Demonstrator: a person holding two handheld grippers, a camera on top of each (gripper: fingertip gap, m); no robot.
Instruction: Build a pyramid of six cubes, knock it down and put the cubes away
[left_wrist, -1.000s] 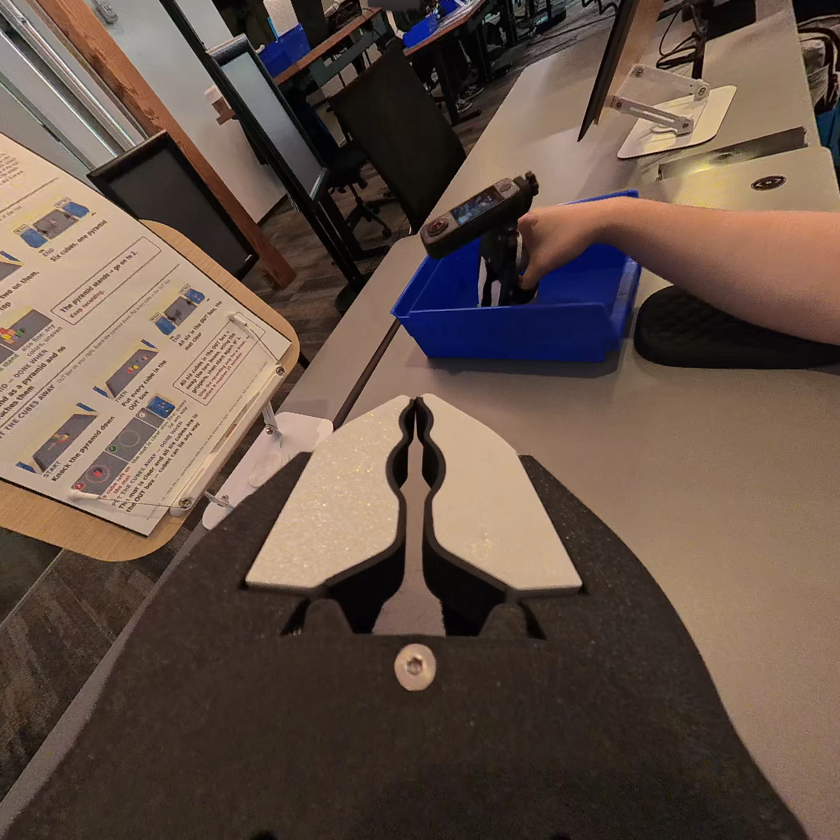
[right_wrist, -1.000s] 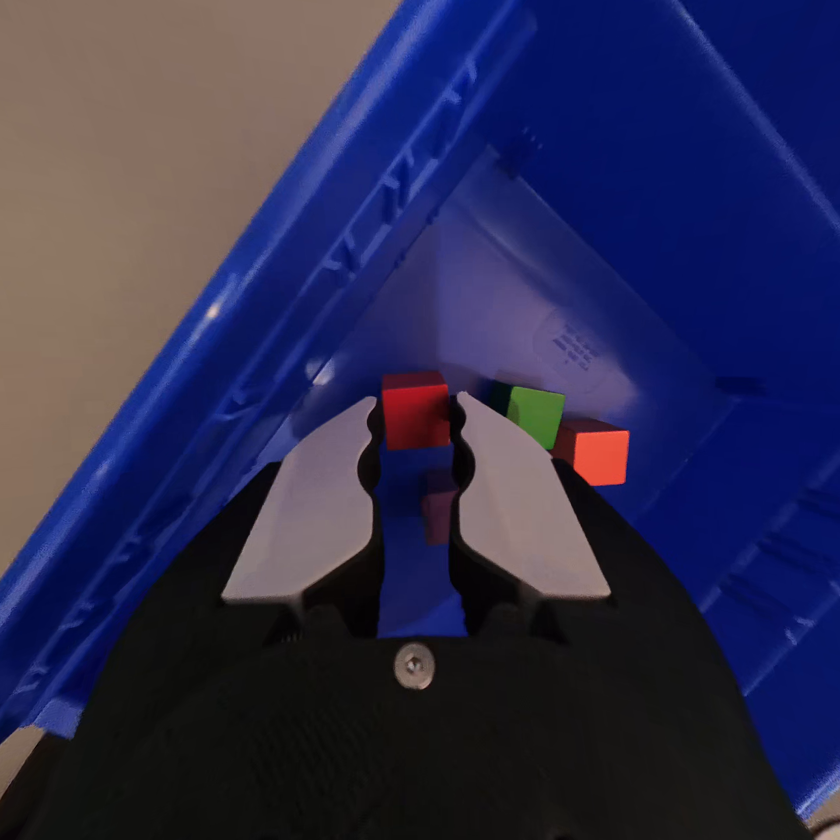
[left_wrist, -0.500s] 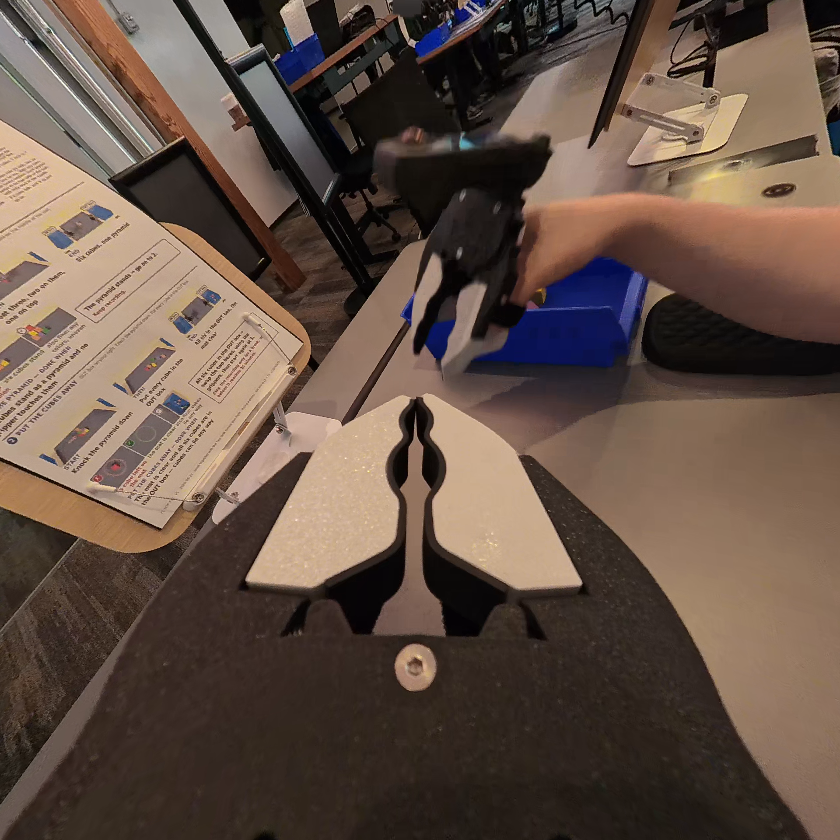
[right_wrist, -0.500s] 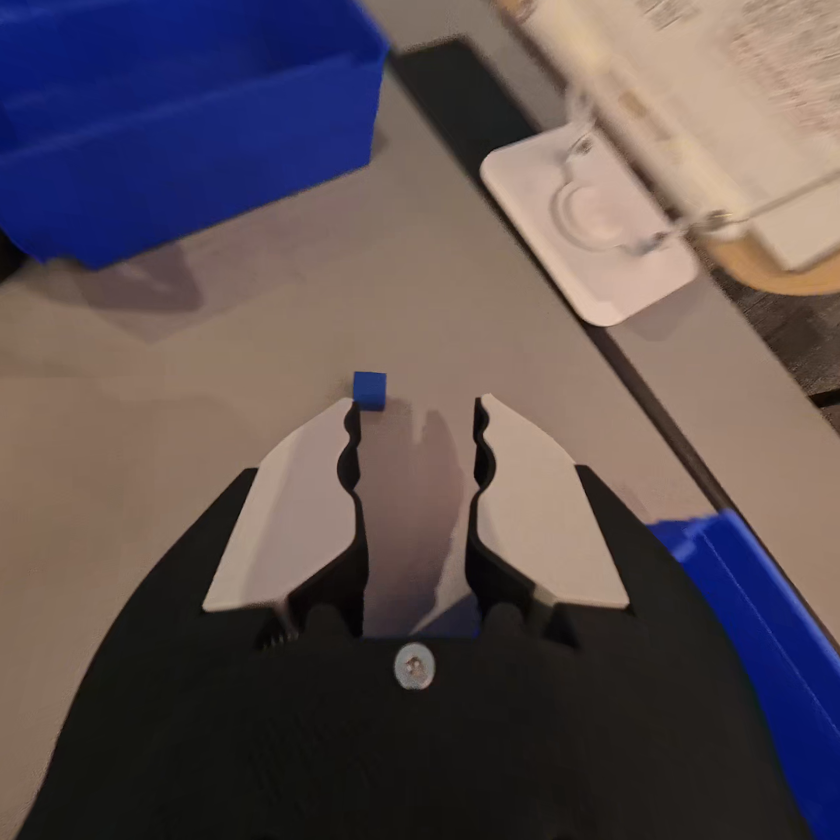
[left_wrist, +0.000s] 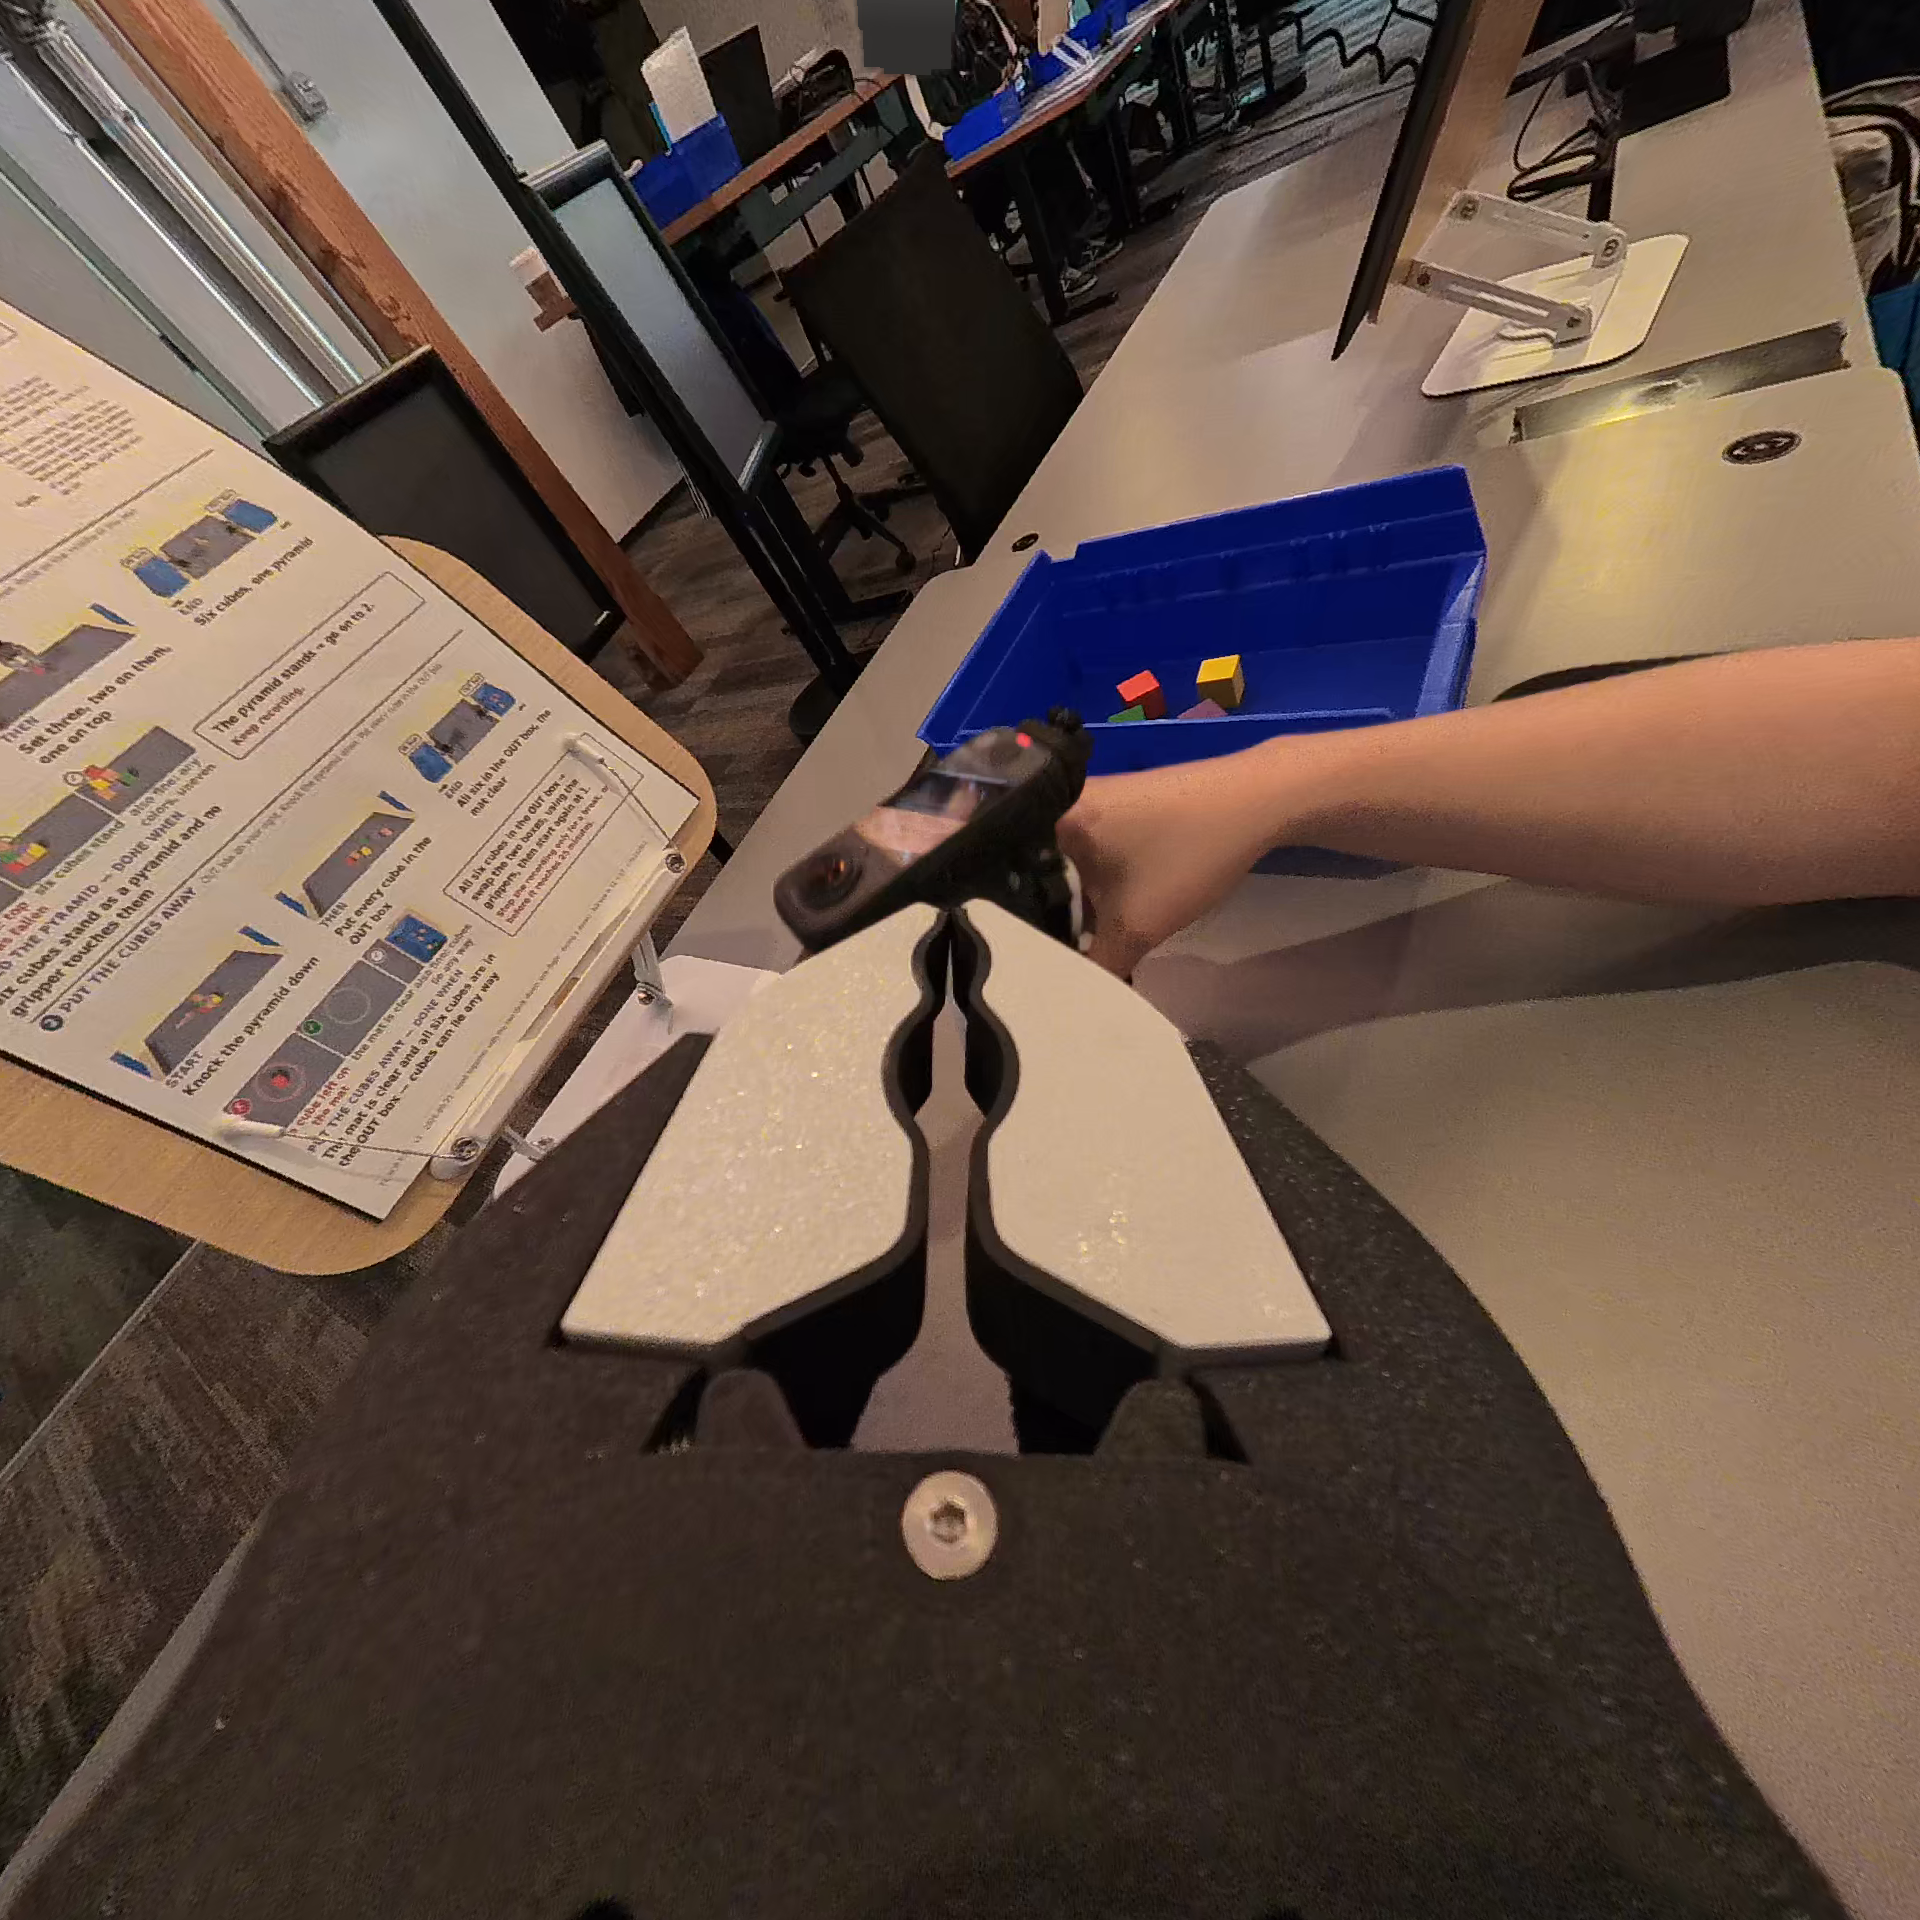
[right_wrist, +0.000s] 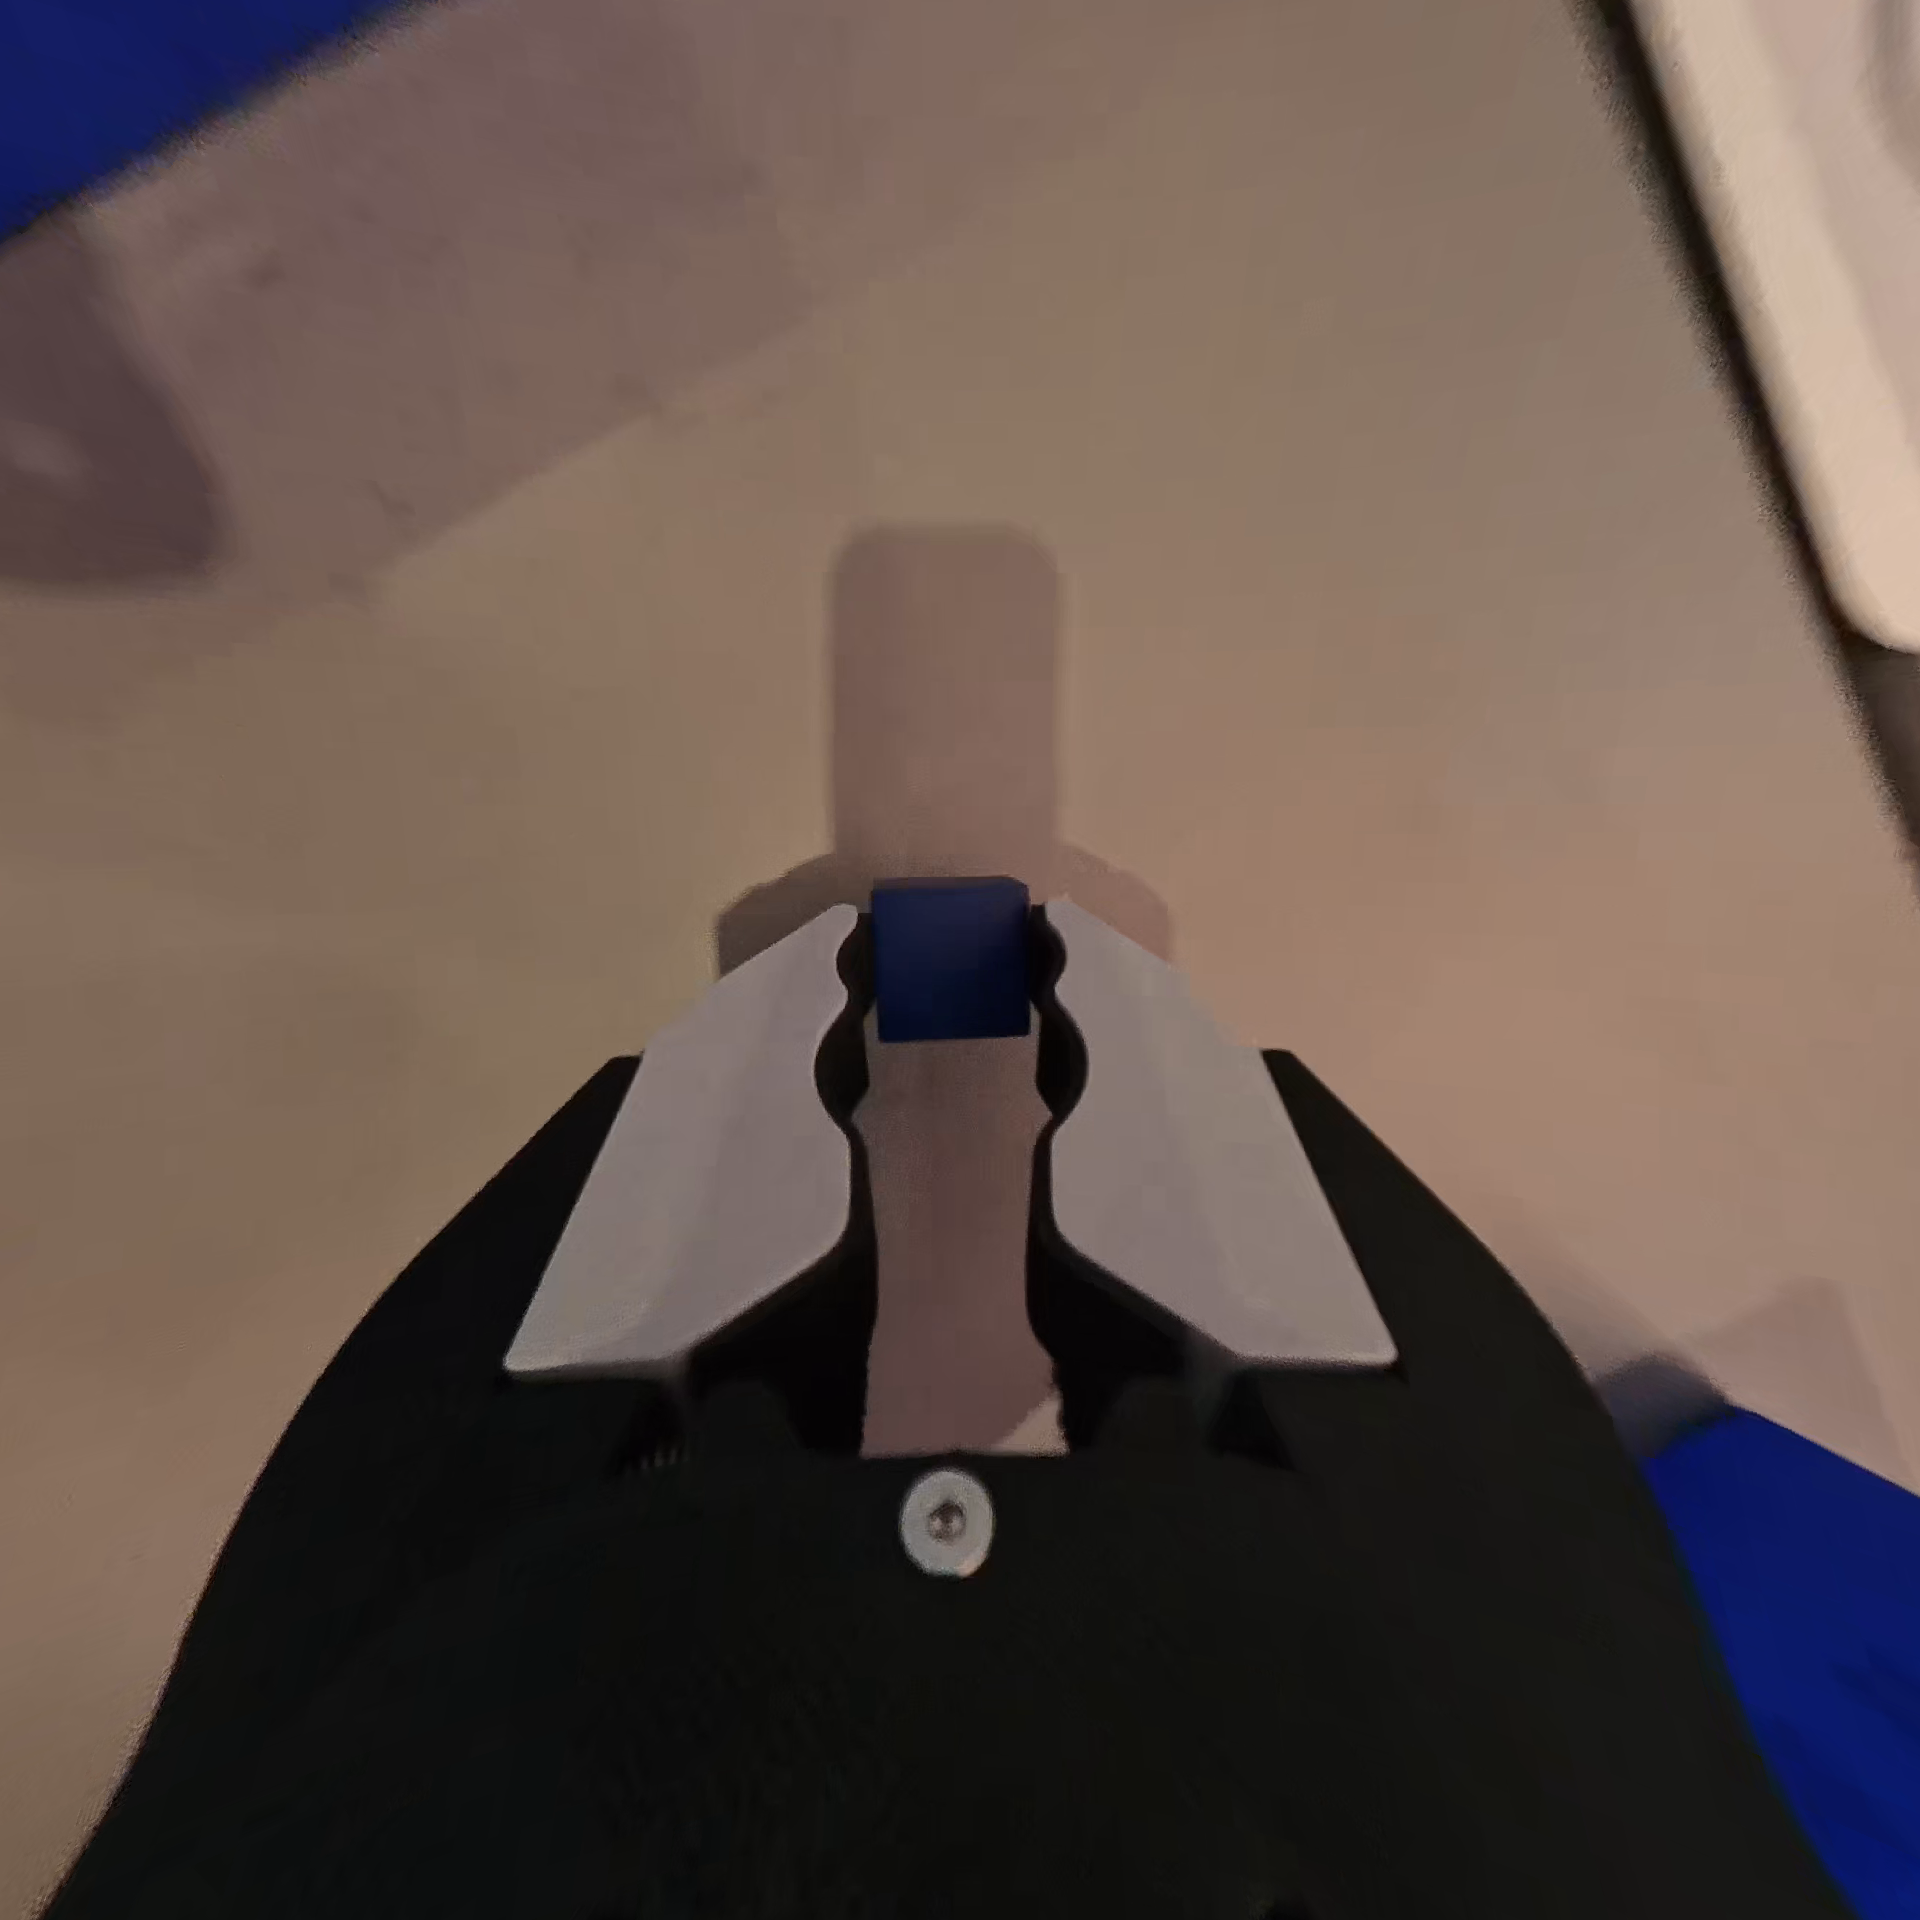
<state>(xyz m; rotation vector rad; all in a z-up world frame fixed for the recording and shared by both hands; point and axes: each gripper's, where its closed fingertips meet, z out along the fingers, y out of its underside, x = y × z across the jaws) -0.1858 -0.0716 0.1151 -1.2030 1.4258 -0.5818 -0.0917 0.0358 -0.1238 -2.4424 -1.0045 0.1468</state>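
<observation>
**Blue cube between the right jaws**

The blue cube (right_wrist: 951, 961) sits on the grey worktop (right_wrist: 416, 779), the right gripper (right_wrist: 948, 920) pinching it at the jaw tips. Left gripper (left_wrist: 951, 920): jaws pressed together, empty. Red (left_wrist: 1140, 689) and yellow (left_wrist: 1220, 680) cubes lie in the blue bin (left_wrist: 1278, 551).

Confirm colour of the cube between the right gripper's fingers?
Dark blue small cube, clearest in the right wrist view.
</observation>
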